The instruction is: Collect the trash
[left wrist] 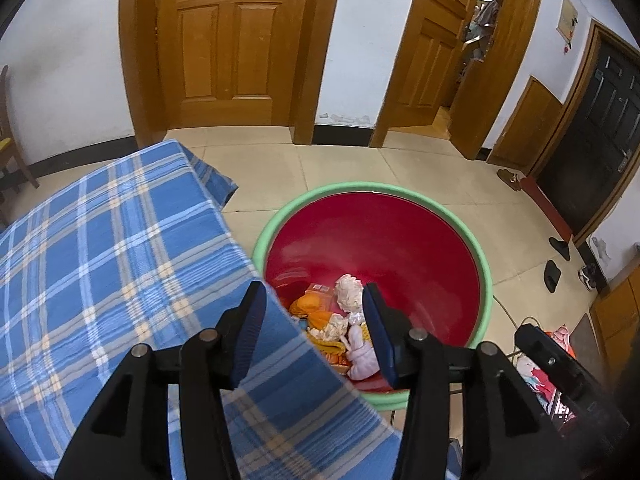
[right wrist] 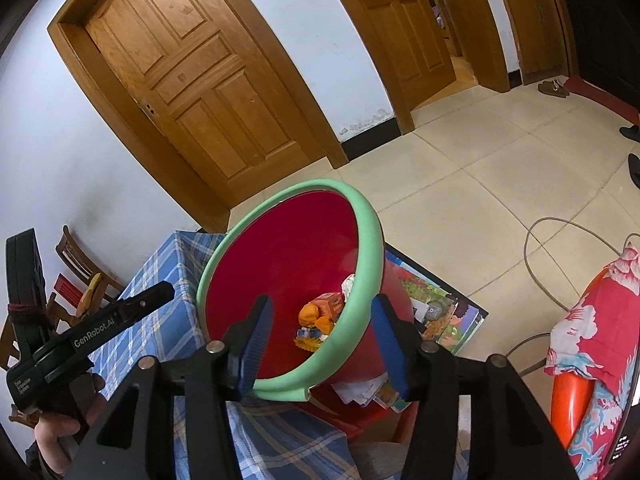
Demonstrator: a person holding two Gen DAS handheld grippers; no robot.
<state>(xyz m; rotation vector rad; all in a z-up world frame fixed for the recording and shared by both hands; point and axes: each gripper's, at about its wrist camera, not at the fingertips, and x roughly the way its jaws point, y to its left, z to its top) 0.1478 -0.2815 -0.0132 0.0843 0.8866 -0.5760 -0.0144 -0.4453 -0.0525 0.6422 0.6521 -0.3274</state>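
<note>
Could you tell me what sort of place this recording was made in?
Most likely a room or hallway in a private home: panelled wooden doors line white walls, shoes and slippers lie on the beige tiled floor, and a blue plaid tablecloth covers a table beside the green-rimmed red plastic bin.

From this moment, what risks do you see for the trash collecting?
1. The red bucket with the green rim looks tilted in the right wrist view; the crumpled paper and orange wrappers inside might spill.
2. The open right gripper straddles the rim and may knock it.
3. The blue checked cloth could snag.
</note>
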